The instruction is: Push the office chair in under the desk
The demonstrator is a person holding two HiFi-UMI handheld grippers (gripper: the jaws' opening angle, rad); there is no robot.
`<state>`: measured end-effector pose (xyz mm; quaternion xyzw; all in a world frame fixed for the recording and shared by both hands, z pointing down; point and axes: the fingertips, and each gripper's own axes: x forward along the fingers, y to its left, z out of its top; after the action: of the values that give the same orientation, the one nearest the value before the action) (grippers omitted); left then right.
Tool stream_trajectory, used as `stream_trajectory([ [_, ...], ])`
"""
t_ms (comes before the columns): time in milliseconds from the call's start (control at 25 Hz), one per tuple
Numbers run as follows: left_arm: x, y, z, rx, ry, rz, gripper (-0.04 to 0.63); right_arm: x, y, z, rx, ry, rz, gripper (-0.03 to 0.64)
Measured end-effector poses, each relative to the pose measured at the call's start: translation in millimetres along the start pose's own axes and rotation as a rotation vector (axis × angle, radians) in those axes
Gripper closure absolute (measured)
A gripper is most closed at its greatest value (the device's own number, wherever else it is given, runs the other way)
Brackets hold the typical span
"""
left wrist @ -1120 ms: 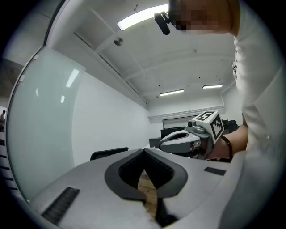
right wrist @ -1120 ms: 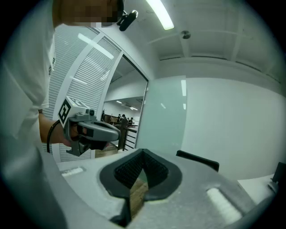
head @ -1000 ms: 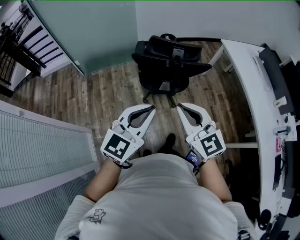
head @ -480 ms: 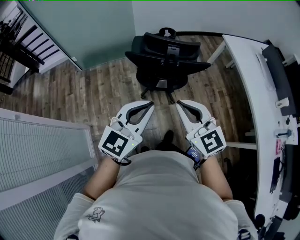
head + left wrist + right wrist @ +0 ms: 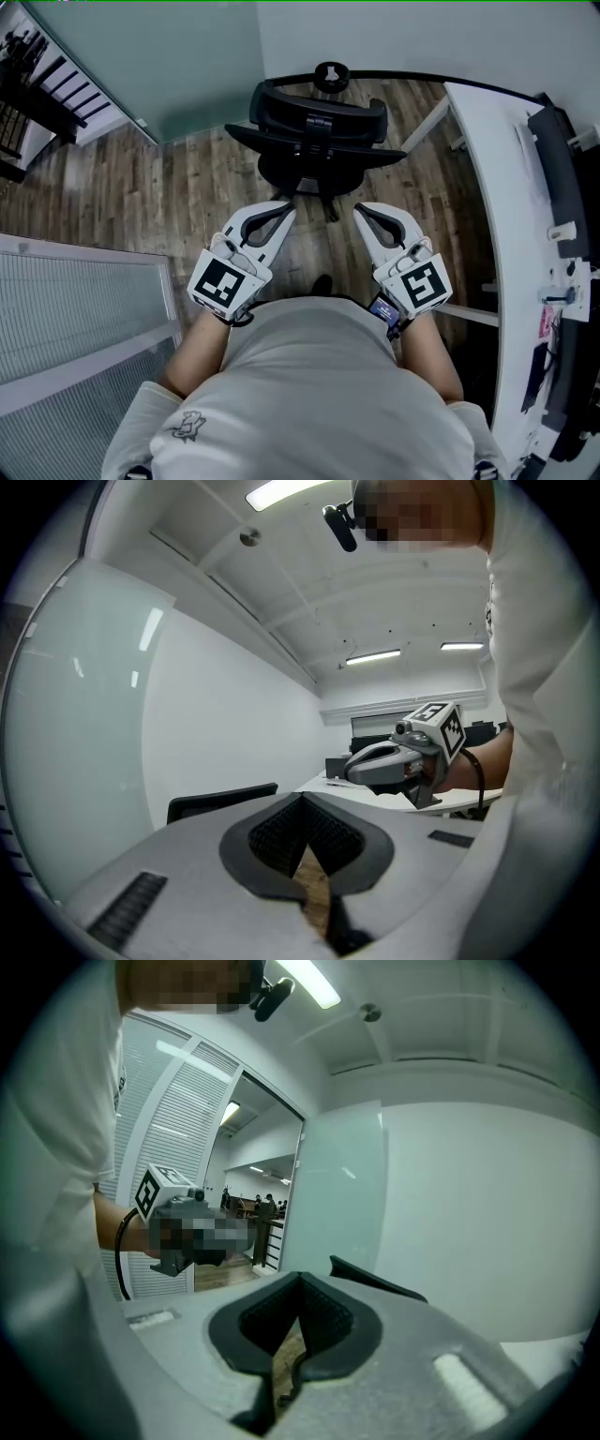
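The black office chair stands on the wood floor straight ahead, its back toward me, away from the white desk that runs along the right. My left gripper and right gripper are held side by side just short of the chair's base, both shut with nothing between the jaws. In the left gripper view the chair's top edge shows beyond the closed jaws, and the right gripper hangs beside it. The right gripper view shows a chair edge past its own shut tips.
A frosted glass wall rises behind the chair at the left. A white slatted panel lies along the left side. Dark equipment sits on the desk at the far right. A desk leg stands close to the chair.
Both grippers and the person have moved forward toward the chair. The chair now appears nearer and more centred. The jaws stayed shut.
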<state>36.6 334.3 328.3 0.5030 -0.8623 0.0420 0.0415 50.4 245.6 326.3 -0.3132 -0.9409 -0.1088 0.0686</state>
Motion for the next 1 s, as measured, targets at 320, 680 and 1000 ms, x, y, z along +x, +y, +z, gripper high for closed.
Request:
stream_trajectory([
  [320,57.5,18.8,-9.0,0.012,0.038,0.036,0.595,10.9,-57.3,-25.0,-0.027,0.026,0.062,0.614],
  [680,100.8,79.5,-44.5,0.112,0.153,-0.074,0.595,68.5,-104.5,-49.1,-0.034,0.073,0.078,0.614],
  [1000,131.7,150.4,-93.0,0.256,0.340,-0.135,0.592,115.8,-139.0,-98.3,-0.048,0.203,0.148,0.598],
])
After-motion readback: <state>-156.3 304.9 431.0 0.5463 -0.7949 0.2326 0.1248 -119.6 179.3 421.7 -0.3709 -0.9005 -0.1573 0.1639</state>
